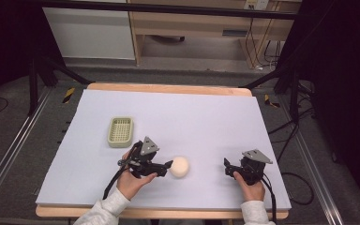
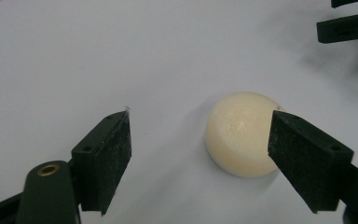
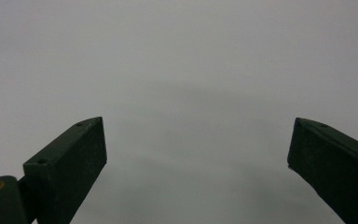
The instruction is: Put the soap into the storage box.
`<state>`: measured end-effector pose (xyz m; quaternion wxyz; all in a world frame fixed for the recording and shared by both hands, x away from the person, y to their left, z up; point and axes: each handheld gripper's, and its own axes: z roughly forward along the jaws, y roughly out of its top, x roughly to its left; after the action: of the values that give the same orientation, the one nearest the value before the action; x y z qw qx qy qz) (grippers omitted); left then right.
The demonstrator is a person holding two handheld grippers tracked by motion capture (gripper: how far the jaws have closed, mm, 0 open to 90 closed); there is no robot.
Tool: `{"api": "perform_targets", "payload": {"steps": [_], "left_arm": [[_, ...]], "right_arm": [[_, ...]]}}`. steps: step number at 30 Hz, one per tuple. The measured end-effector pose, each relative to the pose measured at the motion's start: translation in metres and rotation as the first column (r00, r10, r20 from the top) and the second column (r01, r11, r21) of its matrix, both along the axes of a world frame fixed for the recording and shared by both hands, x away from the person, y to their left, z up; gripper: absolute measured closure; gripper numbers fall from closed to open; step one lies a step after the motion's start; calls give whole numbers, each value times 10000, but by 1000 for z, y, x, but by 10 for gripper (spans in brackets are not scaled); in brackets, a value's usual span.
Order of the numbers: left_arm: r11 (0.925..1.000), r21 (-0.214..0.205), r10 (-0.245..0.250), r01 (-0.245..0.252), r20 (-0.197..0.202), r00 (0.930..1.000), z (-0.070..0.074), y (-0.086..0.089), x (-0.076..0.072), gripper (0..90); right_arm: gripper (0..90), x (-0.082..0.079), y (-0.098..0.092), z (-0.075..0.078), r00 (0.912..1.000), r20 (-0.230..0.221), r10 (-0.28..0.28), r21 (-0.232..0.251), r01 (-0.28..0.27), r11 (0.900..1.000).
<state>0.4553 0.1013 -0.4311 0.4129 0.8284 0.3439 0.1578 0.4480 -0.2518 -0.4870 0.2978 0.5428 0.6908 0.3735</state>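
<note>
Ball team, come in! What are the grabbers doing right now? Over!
Left gripper open, jaws not pressing the cream ball. Right gripper open, nothing between its jaws. Green basket off to the side. Over.

A wooden desk (image 1: 168,88) carries a pale lilac sheet (image 1: 192,122) over nearly its whole top. On the sheet lie a cream ball (image 1: 179,167) and, farther left, a small green basket (image 1: 121,131).

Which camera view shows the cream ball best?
The left gripper view: the cream ball is large and close there, just ahead of the open left gripper. The high view shows it small on the white table. The right gripper view looks at bare table.
</note>
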Motion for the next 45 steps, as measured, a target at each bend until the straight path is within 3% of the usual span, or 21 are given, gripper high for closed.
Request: {"api": "perform_targets", "payload": {"steps": [13, 25, 45], "left_arm": [[9998, 29, -221, 221, -54, 9997, -1, -10, 0, 203], [9977, 313, -601, 609, -269, 9978, -7, -29, 0, 179], [9950, 726, -648, 689, -562, 9963, -18, -46, 3, 144]], "right_arm": [[49, -1, -1, 0, 10000, 93, 24, 55, -24, 10000], [49, -1, -2, 0, 9999, 129, 34, 119, -36, 9999], [49, -1, -1, 0, 9999, 126, 50, 110, -51, 9999]]}}
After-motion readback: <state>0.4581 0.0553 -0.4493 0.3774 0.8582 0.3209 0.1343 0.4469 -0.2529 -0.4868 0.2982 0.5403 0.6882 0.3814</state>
